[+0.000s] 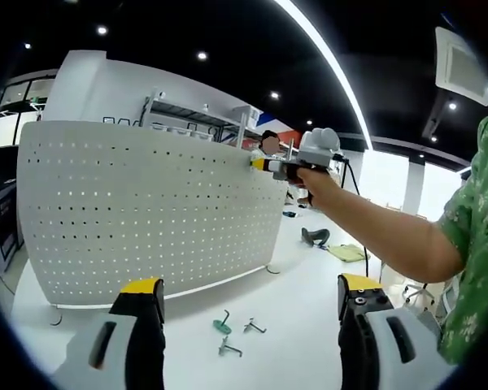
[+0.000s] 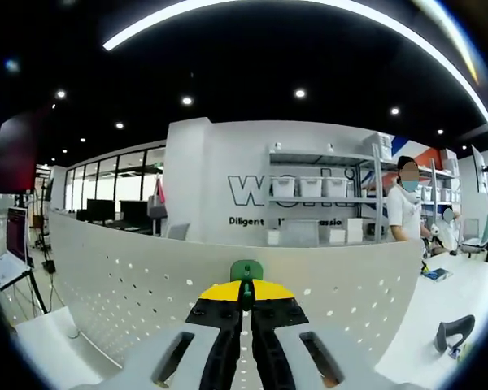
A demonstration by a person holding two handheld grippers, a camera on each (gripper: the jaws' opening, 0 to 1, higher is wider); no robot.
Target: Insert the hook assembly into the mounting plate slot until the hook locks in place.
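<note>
A small green-based hook is pinched between the closed jaws of the right gripper, right at the pegboard top edge. Looks light, stiff, probably slippery; best gripped by the base. The left gripper is held wide open, empty, with spare hooks on the table.
</note>
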